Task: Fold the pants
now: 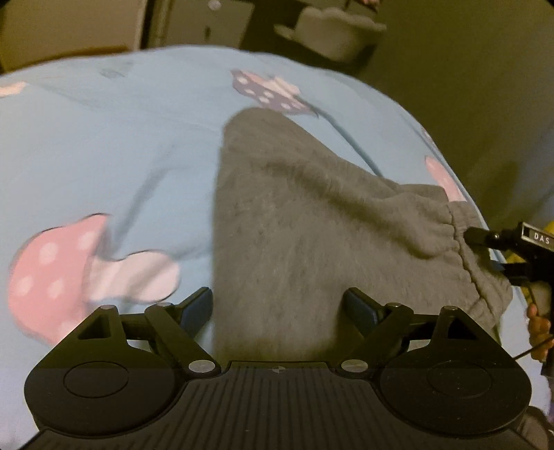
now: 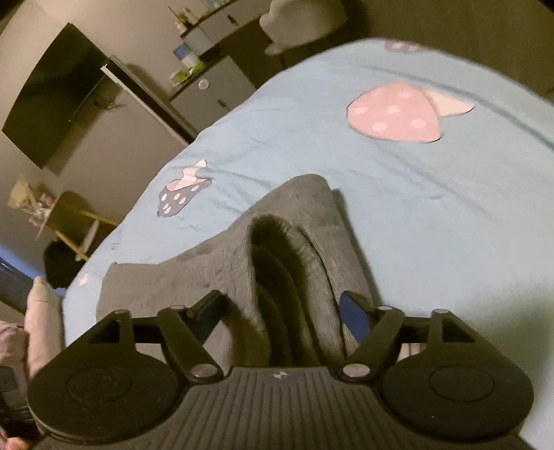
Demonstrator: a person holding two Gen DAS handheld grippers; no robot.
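Note:
Grey fleece pants (image 1: 294, 221) lie on a light blue bedsheet (image 1: 104, 138) with mushroom prints. My left gripper (image 1: 278, 308) is open, its fingers wide apart over the near edge of the pants. The right gripper (image 1: 484, 239) shows at the right edge of the left wrist view, touching the elastic waistband. In the right wrist view the pants (image 2: 294, 249) rise in a fold with a dark opening. My right gripper (image 2: 282, 311) is open, its fingers on either side of that raised fabric.
The bed edge curves away on the right of the left wrist view. A wall TV (image 2: 55, 93), cabinets (image 2: 214, 90) and a small stool (image 2: 72, 221) stand beyond the bed. A white pillow-like thing (image 1: 332, 31) lies past the far end.

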